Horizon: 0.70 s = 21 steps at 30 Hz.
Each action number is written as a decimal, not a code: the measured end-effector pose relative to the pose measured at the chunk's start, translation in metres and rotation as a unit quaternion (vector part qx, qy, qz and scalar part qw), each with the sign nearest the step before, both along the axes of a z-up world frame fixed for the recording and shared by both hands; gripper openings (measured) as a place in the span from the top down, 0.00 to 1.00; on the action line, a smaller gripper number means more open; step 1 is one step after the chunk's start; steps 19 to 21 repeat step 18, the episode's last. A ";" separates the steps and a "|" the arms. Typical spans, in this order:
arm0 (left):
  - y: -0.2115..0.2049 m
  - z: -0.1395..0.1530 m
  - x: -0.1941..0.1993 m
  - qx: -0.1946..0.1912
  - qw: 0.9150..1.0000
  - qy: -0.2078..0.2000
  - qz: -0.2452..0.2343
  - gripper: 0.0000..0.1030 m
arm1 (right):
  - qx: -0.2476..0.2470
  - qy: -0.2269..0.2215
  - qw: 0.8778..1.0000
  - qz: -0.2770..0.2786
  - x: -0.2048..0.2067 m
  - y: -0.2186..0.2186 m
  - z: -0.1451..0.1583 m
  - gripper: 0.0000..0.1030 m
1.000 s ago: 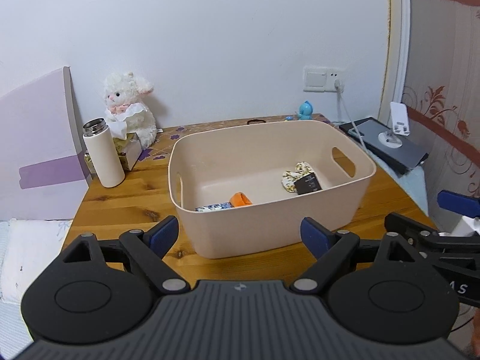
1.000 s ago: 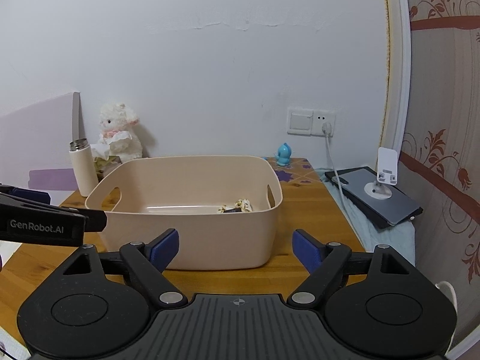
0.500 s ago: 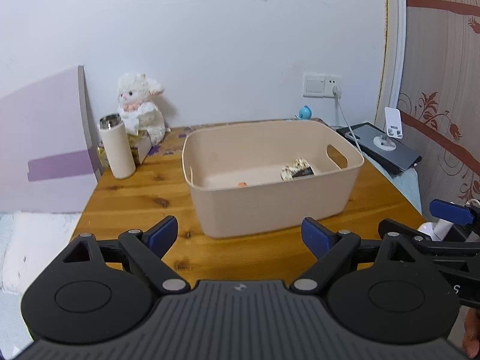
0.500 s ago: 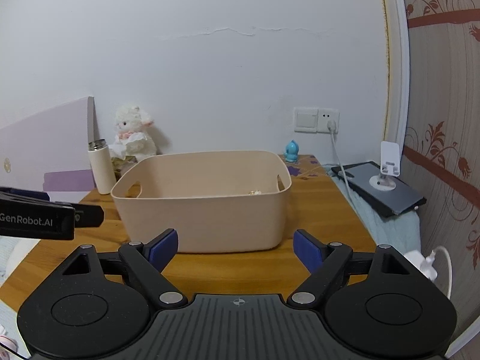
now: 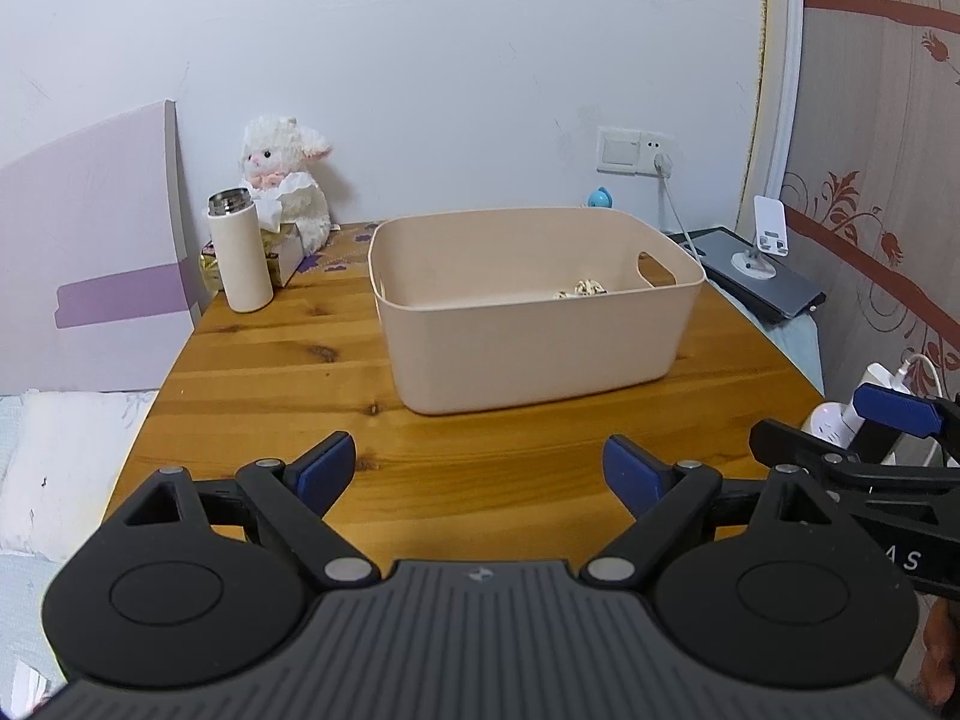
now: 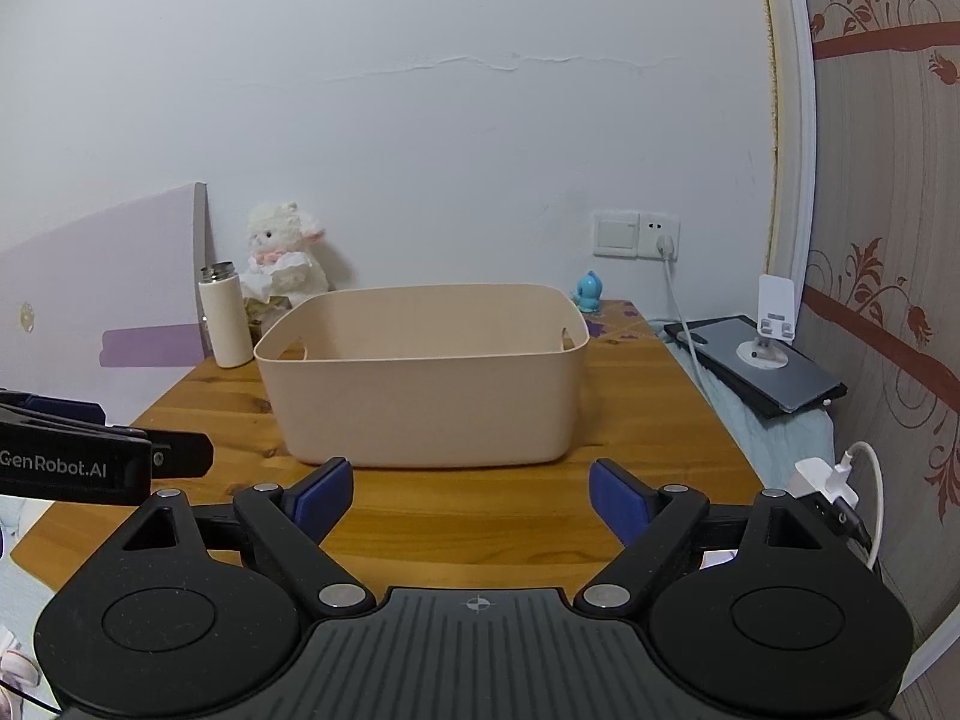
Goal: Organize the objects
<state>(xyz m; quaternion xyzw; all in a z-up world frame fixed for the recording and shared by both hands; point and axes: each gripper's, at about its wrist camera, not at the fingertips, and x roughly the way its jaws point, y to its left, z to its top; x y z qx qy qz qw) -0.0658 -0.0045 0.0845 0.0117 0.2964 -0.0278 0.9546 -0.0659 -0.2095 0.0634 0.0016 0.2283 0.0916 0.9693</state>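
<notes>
A: Bin [image 5: 534, 354] position?
B: Mid-bench [image 5: 270, 396], upright; a small patterned item [image 5: 585, 288] lies inside near its right handle.
A: Tongs?
B: Left tongs [image 5: 477, 471] spread wide, holding nothing, above the near bench edge. Right tongs [image 6: 471, 489] likewise spread and unladen.
A: Background?
B: White bottle [image 5: 239, 252] and plush lamb [image 5: 288, 192] at rear left.

My left gripper [image 5: 477, 471] is matte black plastic with a ribbed grey base, two round discs, triangular cut-outs, silver screw heads and blue pads [image 5: 324, 469] on its fingers. My right gripper [image 6: 471, 492] is built the same; a small crosshair mark sits on its base. White "GenRobot.AI" lettering runs along the left one's side.
</notes>
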 end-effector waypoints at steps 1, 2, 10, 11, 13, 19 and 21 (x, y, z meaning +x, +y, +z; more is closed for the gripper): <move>0.001 -0.001 -0.002 -0.001 1.000 0.001 0.000 0.12 | 0.000 0.000 1.000 0.000 -0.002 0.000 0.000 0.15; 0.001 -0.001 -0.004 -0.002 1.000 0.002 -0.001 0.12 | 0.001 0.001 1.000 0.001 -0.003 0.000 0.000 0.15; 0.000 0.002 -0.013 0.001 1.000 -0.001 -0.005 0.12 | 0.001 0.006 1.000 0.000 -0.007 -0.001 -0.002 0.15; 0.000 0.002 -0.014 0.002 1.000 -0.002 -0.006 0.12 | 0.001 0.007 1.000 -0.001 -0.007 -0.001 -0.003 0.15; -0.001 0.003 -0.014 0.003 1.000 -0.003 -0.006 0.12 | 0.001 0.009 1.000 -0.001 -0.006 -0.001 -0.003 0.14; 0.003 0.005 -0.015 0.000 1.000 -0.013 0.000 0.06 | 0.001 0.015 1.000 -0.002 -0.002 -0.002 -0.006 0.14; 0.003 0.005 -0.015 0.000 1.000 -0.013 0.000 0.06 | 0.001 0.015 1.000 -0.002 -0.002 -0.002 -0.006 0.14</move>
